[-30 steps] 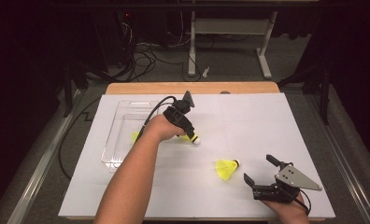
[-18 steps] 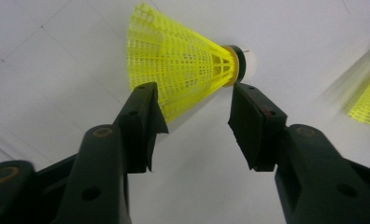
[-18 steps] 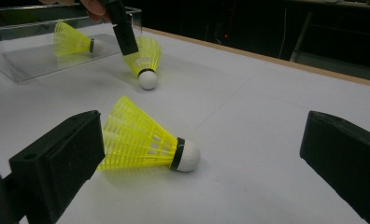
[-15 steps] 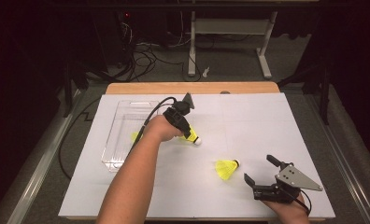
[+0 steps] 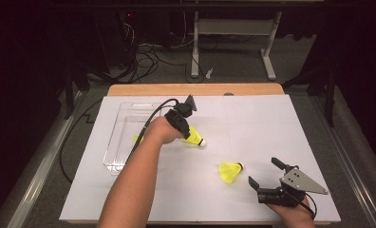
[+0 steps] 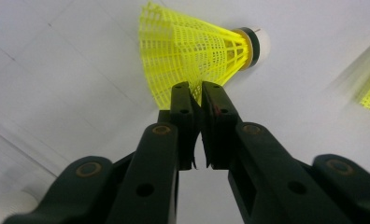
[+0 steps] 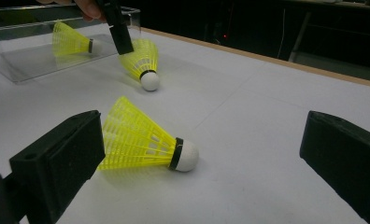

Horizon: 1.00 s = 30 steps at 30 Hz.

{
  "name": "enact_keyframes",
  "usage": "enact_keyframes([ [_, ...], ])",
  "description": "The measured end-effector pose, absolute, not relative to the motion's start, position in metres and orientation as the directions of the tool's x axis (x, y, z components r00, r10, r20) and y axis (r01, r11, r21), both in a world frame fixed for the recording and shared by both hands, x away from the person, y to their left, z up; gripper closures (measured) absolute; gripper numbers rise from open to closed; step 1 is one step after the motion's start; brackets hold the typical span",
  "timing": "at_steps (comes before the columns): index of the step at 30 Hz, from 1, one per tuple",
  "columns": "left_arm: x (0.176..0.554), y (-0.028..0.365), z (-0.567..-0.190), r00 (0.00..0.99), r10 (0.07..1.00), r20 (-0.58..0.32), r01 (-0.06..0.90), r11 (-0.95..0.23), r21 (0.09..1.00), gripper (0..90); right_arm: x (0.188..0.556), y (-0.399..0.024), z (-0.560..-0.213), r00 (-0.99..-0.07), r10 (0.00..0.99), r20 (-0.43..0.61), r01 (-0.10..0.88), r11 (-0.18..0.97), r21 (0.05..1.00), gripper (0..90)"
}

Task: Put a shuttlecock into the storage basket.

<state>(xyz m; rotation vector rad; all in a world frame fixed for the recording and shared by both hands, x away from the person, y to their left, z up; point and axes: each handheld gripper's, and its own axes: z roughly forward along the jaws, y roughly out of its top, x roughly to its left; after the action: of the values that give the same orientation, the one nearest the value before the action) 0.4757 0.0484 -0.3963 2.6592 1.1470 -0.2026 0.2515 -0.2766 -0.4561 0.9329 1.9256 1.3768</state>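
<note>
Pick-up step: left gripper (image 6: pixel 198 91), jaws just closed, pinches the skirt rim of the far yellow shuttlecock (image 6: pixel 197 49) on the white table (image 5: pixel 271 128), just right of the clear tray (image 5: pixel 111 156). Next, probably: lift w/o crushing, carry left over the tray. Right gripper (image 7: pixel 199 163) spread, near shuttlecock (image 7: pixel 141 140) between jaws, untouched.

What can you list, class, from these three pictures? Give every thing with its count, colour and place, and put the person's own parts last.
shuttlecocks: three, yellow with white heads; one in the clear tray, one pinched at its skirt rim by the left tool, one lying free in front of the right tool
clear tray: one, see-through plastic, left part of the sheet
white sheet: one, covers the tabletop
table: one, wooden far edge
frame: one, pale metal, on the floor beyond the table
left tool: one, black, jaws just closed on the skirt
right tool: one, black, jaws wide apart
forearms: two, from the near edge
</note>
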Motion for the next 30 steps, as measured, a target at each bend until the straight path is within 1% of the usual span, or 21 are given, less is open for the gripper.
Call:
enact_keyframes([
  [6, 0.474, 0.048, -0.398, 0.691, 0.682, -0.241, 0.722, -0.671, 0.171, 90.0, 0.252, -0.277, -0.456, -0.580, 0.812, -0.065, 0.203, 0.221, 0.954, 0.7],
  [10, 0.472, 0.048, -0.395, 0.702, 0.661, -0.265, 0.710, -0.682, 0.176, 90.0, 0.252, -0.277, -0.456, -0.578, 0.813, -0.066, 0.202, 0.221, 0.954, 0.7],
  [18, 0.463, 0.042, -0.388, 0.717, 0.640, -0.278, 0.694, -0.694, 0.190, 90.0, 0.252, -0.276, -0.456, -0.578, 0.813, -0.067, 0.201, 0.222, 0.954, 0.7],
  [26, 0.450, 0.039, -0.377, 0.744, 0.615, -0.264, 0.666, -0.715, 0.212, 90.0, 0.252, -0.277, -0.455, -0.575, 0.815, -0.071, 0.197, 0.222, 0.955, 0.7],
  [30, 0.444, 0.041, -0.371, 0.750, 0.617, -0.237, 0.660, -0.723, 0.207, 90.0, 0.252, -0.275, -0.456, -0.578, 0.813, -0.074, 0.199, 0.228, 0.953, 0.7],
])
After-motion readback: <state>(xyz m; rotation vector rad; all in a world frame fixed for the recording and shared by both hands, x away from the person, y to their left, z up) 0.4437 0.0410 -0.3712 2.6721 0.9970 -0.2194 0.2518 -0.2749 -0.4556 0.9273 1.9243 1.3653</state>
